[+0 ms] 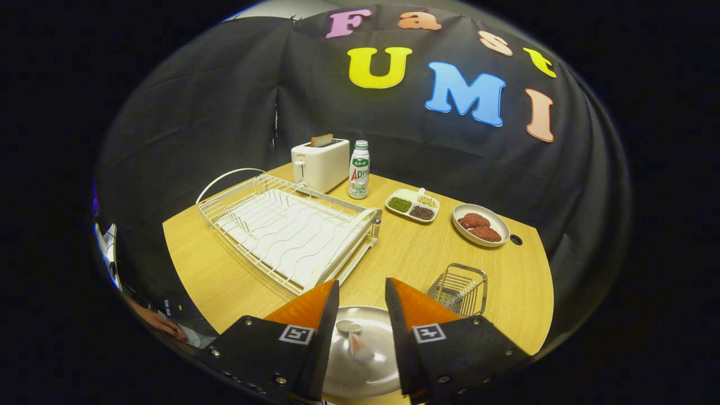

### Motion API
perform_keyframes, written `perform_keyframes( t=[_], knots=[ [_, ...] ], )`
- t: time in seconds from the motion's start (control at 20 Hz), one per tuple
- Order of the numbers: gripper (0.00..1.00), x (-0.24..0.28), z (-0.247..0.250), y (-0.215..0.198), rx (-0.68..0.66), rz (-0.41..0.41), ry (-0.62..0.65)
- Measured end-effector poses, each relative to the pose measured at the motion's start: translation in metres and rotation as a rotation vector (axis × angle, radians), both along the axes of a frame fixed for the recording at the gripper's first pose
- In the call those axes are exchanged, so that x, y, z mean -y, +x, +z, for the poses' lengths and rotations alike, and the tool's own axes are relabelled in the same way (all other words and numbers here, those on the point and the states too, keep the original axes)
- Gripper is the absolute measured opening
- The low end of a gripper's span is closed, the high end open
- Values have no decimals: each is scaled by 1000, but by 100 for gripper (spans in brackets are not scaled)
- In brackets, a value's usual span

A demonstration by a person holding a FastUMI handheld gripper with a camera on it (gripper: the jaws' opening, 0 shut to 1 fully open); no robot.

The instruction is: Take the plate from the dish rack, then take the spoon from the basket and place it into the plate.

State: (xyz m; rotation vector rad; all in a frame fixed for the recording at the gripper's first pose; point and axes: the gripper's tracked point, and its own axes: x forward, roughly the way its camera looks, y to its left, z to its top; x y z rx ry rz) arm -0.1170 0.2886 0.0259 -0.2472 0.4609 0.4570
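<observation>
A round wooden table (pixel 410 256) is standing inside a booth walled with black cloth (pixel 225 101), which is hanging in loose folds behind and around it. The tabletop is showing a light grain and one small dark hole near its far right edge.

The gripper (pixel 363 292) is hovering above the near edge of the table with its fingers apart and nothing held between them. Directly below the gap, the plate (pixel 365 354) is lying flat on the table, and the spoon (pixel 354 337) is resting inside it (bowl end pointing away from the gripper).

The wire basket (pixel 458 289) is sitting just beside the plate, beyond the right finger. The dish rack (pixel 287 228) is occupying the left half of the table, ahead of the left finger. Behind it, a white toaster (pixel 319 163) is holding a slice of bread, with a bottle (pixel 359 170) just beside it. A divided tray (pixel 413 205) of grains and a bowl (pixel 481 225) of reddish food are lying further right.
</observation>
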Motion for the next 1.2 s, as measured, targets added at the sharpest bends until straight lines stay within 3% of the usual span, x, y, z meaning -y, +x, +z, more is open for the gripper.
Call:
perform_keyframes(
  t=[0.3, 0.7, 0.8, 0.85, 1.2],
  knots=[
    [51, 24, 82, 8, 209, -69, 111],
    [51, 101, 203, 1, 501, -256, 187],
    [99, 113, 240, -5, 607, -286, 230],
    [95, 120, 248, -11, 637, -304, 243],
    [96, 159, 251, -28, 689, -401, 218]
  ],
)
